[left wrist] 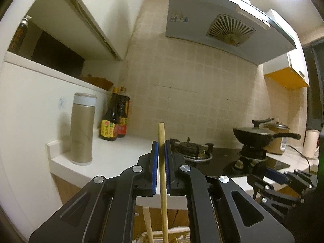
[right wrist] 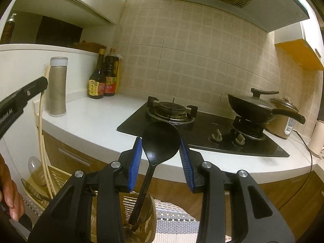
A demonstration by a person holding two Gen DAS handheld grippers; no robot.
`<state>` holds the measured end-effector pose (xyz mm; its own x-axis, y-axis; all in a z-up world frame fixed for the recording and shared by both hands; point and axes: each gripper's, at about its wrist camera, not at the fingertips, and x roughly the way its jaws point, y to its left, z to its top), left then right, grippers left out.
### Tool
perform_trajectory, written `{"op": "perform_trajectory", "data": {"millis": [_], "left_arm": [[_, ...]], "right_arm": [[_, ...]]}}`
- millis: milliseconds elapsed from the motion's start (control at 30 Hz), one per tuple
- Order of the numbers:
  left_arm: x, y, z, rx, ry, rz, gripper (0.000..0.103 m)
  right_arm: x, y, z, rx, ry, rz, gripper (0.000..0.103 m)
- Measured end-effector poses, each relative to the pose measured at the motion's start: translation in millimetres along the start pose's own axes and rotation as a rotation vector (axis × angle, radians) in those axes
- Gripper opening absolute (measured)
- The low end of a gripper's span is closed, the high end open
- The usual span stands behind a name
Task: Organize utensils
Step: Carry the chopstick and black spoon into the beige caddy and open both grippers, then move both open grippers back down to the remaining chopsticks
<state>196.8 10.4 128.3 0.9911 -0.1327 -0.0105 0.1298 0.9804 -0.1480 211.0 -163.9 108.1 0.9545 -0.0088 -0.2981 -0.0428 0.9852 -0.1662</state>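
My left gripper (left wrist: 161, 144) is shut on a wooden chopstick (left wrist: 163, 174) that stands upright between the blue pads; a second chopstick (left wrist: 147, 222) leans below it. In the right wrist view the left gripper's tip (right wrist: 38, 85) shows at the left with pale chopsticks (right wrist: 43, 147) hanging under it. My right gripper (right wrist: 161, 143) is open around a black plastic ladle (right wrist: 161, 139). The ladle's bowl sits between the pads without touching them, and its handle runs down into a clear glass holder (right wrist: 145, 214).
A white counter (right wrist: 97, 119) carries a tan thermos (right wrist: 58, 87), two sauce bottles (right wrist: 103, 77), a black gas hob (right wrist: 202, 133) and a lidded wok (right wrist: 255, 105). A white slatted basket (right wrist: 54, 180) with clear spoons stands at the lower left. A range hood (left wrist: 222, 20) hangs above.
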Motion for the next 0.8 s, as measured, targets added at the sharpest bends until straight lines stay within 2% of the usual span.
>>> {"op": "perform_trajectory", "data": {"millis": [233, 300, 333, 400, 667, 800], "left_arm": [[-12.8, 0.0, -5.6, 0.029, 0.034, -0.039, 0.006], [-16.4, 1.5, -5.6, 0.031, 0.05, -0.042, 0.012], [-20.5, 4.3, -5.1, 0.022, 0.055, -0.042, 0.015], [-25.7, 8.4, -3.7, 0.003, 0.064, -0.05, 0.029], [-66.9, 28.3, 16.5, -0.088, 0.106, -0.131, 0.04], [-90.5, 23.8, 26.8, -0.074, 0.12, -0.162, 0.04]], "right_arm": [[-11.3, -6.0, -1.4, 0.019, 0.031, 0.059, 0.035], [-15.3, -9.7, -1.4, 0.035, 0.049, 0.079, 0.036], [-16.9, -11.9, -1.6, 0.042, 0.063, 0.093, 0.041], [-21.8, -18.1, -2.0, 0.07, 0.091, 0.13, 0.052], [-59.9, -51.8, 3.8, 0.181, 0.13, 0.198, 0.052], [-78.5, -57.8, 5.5, 0.191, 0.159, 0.21, 0.052]]}}
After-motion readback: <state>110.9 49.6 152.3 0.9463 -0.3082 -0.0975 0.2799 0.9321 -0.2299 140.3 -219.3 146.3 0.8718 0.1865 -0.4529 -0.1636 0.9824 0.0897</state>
